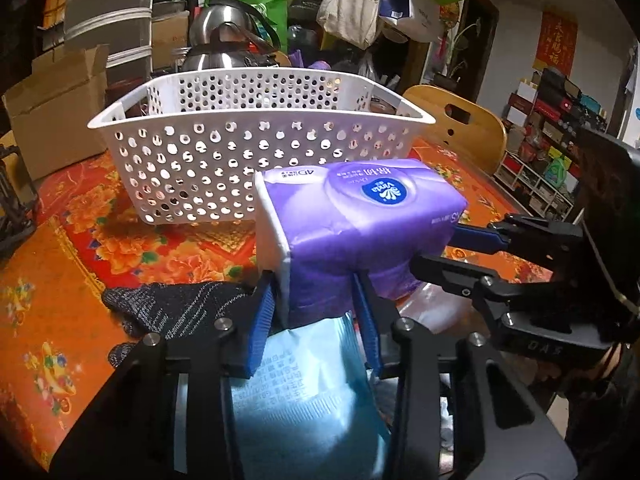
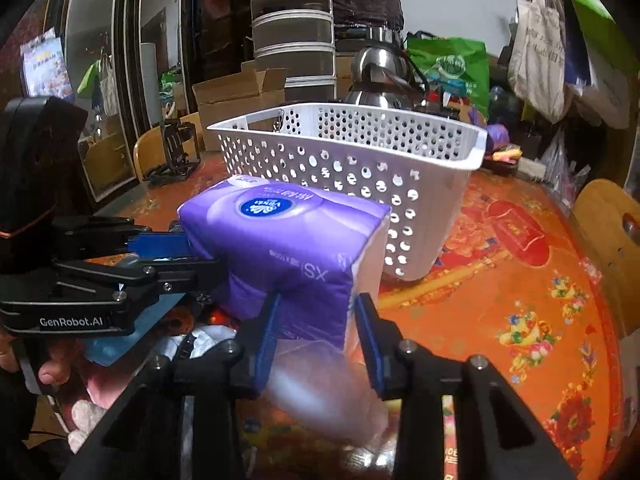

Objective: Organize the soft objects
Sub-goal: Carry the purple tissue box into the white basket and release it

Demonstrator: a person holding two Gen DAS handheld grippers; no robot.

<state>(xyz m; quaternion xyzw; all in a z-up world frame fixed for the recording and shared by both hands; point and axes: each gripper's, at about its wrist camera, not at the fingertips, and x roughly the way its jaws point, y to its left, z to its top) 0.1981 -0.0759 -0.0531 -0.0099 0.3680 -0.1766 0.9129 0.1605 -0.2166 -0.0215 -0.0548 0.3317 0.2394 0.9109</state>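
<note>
A purple tissue pack (image 1: 352, 220) hangs above the table in front of a white perforated basket (image 1: 256, 160). My left gripper (image 1: 320, 300) is shut on its near corner. My right gripper (image 1: 440, 252) comes in from the right and is shut on its other end. In the right wrist view the pack (image 2: 280, 240) sits between my right gripper's (image 2: 316, 312) blue pads, with my left gripper (image 2: 192, 252) clamping it from the left and the basket (image 2: 360, 160) behind. A light blue tissue pack (image 1: 304, 392) and a dark knit cloth (image 1: 172, 304) lie below.
The table has an orange-red floral cover (image 2: 520, 300). A cardboard box (image 1: 56, 112) and steel kettle (image 1: 224, 36) stand behind the basket. A wooden chair (image 1: 460, 124) is at the far right edge. A clear plastic pack (image 2: 320, 392) lies under my right gripper.
</note>
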